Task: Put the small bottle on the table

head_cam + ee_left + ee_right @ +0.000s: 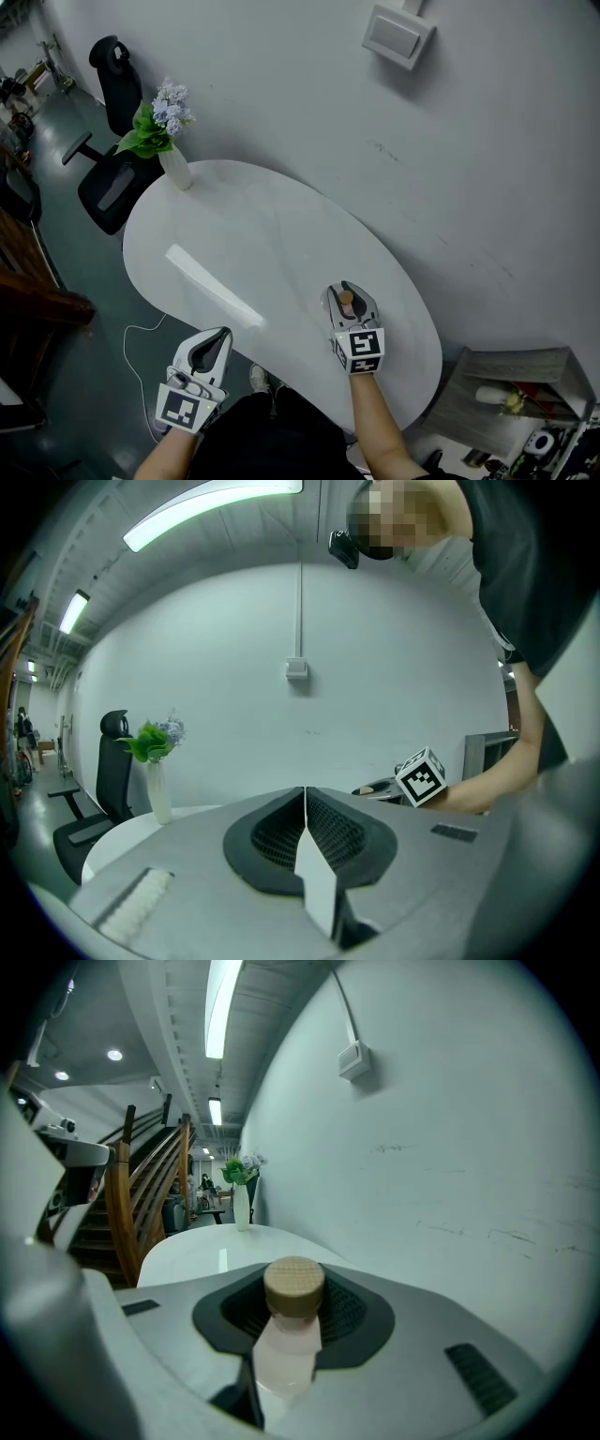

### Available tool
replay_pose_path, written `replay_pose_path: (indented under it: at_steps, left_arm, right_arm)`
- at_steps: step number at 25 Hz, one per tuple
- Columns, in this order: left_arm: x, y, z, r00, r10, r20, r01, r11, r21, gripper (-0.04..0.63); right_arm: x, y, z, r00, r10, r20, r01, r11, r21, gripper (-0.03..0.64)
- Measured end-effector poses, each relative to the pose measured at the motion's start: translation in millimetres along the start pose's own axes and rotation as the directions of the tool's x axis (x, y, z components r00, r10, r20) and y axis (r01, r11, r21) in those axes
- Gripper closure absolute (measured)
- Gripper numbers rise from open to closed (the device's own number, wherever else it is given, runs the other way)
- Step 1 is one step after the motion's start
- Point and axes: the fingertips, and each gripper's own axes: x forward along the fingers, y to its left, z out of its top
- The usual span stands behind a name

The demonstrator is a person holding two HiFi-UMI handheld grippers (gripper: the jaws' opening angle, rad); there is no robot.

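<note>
A small pale bottle (288,1340) with a tan cork-like cap (294,1284) stands upright between the dark pads of my right gripper (292,1321), which is shut on it. In the head view that gripper (347,302) hovers over the near right part of the white oval table (253,253), with the bottle's cap (346,298) showing between its jaws. My left gripper (208,348) hangs at the table's near edge, just off it. Its jaws are pressed together with nothing between them, as the left gripper view (305,841) shows.
A white vase with green leaves and pale flowers (167,141) stands at the table's far left end. A black office chair (112,178) sits beyond it. A grey shelf unit (511,394) stands at the lower right, and a pale wall runs along the table's far side.
</note>
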Motion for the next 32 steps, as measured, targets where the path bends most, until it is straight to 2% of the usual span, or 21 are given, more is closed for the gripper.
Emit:
replay_pose_path:
  at_steps: [17, 32]
  left_arm:
    - [0.2, 0.7, -7.4, 0.998, 0.036, -0.045, -0.036, 0.999, 0.010, 0.586]
    - [0.7, 2.2, -15.8, 0.995, 0.057, -0.078, -0.057, 0.998, 0.000, 0.586]
  right_arm:
    - [30.9, -7.7, -32.9, 0.999, 0.018, -0.042, -0.018, 1.000, 0.002, 0.515]
    - [45.1, -10.7, -41.6, 0.998, 0.026, -0.048, -0.026, 1.000, 0.005, 0.514]
